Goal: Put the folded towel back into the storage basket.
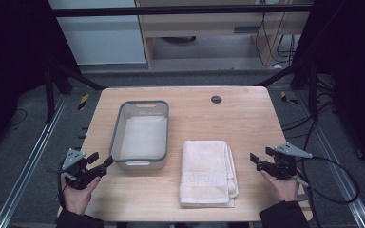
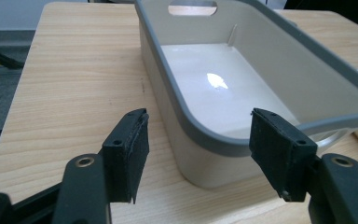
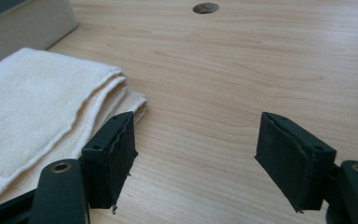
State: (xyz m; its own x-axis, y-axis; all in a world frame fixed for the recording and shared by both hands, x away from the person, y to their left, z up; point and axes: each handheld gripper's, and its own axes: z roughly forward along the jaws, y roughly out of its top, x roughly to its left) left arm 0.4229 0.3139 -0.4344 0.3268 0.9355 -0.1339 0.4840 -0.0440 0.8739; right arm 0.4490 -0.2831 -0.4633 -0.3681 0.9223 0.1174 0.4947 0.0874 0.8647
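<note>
A folded cream towel (image 1: 208, 173) lies on the wooden table (image 1: 247, 118) near its front edge, and its right edge shows as the towel (image 3: 37, 107) in the right gripper view. Left of it stands an empty white bin with a grey rim (image 1: 141, 135), seen close up as the bin (image 2: 205, 140) in the left gripper view. My left gripper (image 1: 100, 163) hovers open at the bin's near left corner, left gripper (image 2: 198, 149) with nothing between its pads. My right gripper (image 1: 259, 159) is open a little right of the towel, right gripper (image 3: 196, 158) over bare wood.
A small dark round hole (image 1: 216, 99) sits in the table at the back, also seen as the hole (image 3: 205, 8). Black frame legs and cables stand around the table on the grey floor. A cable (image 1: 332, 180) trails from the right gripper.
</note>
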